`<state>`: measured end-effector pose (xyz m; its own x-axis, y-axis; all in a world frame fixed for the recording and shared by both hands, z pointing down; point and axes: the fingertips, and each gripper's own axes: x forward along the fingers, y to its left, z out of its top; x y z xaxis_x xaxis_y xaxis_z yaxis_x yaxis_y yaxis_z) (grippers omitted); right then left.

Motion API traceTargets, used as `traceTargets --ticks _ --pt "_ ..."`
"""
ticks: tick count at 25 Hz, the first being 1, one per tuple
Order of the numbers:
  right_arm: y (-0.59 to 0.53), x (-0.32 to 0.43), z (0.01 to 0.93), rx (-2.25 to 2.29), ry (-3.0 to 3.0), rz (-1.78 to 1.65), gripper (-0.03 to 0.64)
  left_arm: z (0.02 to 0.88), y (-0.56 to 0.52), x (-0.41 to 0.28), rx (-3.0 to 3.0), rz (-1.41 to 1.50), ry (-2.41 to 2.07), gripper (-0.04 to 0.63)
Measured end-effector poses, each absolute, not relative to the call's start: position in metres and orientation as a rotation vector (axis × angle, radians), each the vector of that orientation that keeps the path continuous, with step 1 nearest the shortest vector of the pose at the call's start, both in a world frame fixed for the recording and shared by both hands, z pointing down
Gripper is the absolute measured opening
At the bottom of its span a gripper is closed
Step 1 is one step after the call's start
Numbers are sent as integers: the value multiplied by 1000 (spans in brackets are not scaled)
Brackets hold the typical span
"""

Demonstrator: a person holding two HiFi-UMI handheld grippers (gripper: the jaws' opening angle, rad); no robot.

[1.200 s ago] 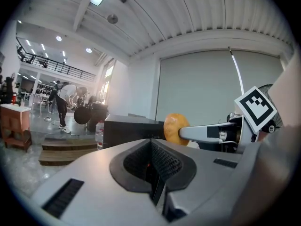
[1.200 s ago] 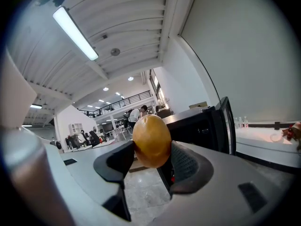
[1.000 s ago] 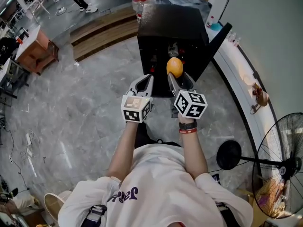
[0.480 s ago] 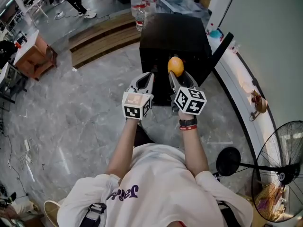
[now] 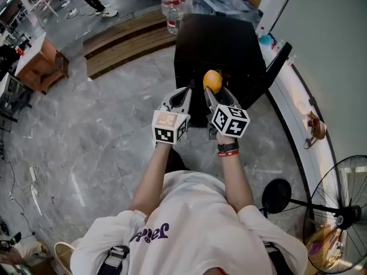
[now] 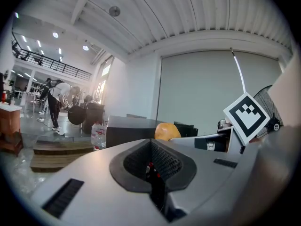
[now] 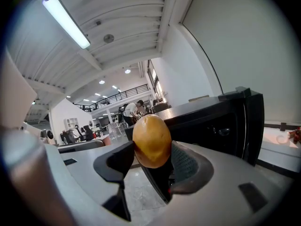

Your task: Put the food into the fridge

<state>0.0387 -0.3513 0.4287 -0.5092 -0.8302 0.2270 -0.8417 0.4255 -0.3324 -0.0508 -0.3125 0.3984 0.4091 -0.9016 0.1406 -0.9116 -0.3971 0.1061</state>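
Note:
A yellow-orange round fruit (image 5: 212,81) sits between the pads of my right gripper (image 5: 213,89), which is shut on it. In the right gripper view the fruit (image 7: 151,141) fills the gap between the jaws. It hangs just in front of the black mini fridge (image 5: 218,39), whose door (image 5: 278,62) stands open to the right. My left gripper (image 5: 182,91) is beside the right one, shut with nothing in it. In the left gripper view the pads (image 6: 151,166) meet, and the fruit (image 6: 167,131) shows beyond them against the fridge (image 6: 127,128).
A white ledge (image 5: 298,105) runs along the wall right of the fridge. A standing fan (image 5: 338,211) is at the lower right. Water bottles (image 5: 172,10) and wooden steps (image 5: 123,39) lie behind the fridge to the left. Grey marble floor spreads to the left.
Both grippers have been carried forward toward the fridge, which now looks closer. The fruit stays gripped in the right gripper and the left stays shut.

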Motion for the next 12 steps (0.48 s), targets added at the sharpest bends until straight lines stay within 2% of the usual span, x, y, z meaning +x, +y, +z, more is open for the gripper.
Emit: traceTargets --ticks 12 --pt "-385 29 478 1553 -2546 696 259 424 -354 -56 2507 78 -1553 17"
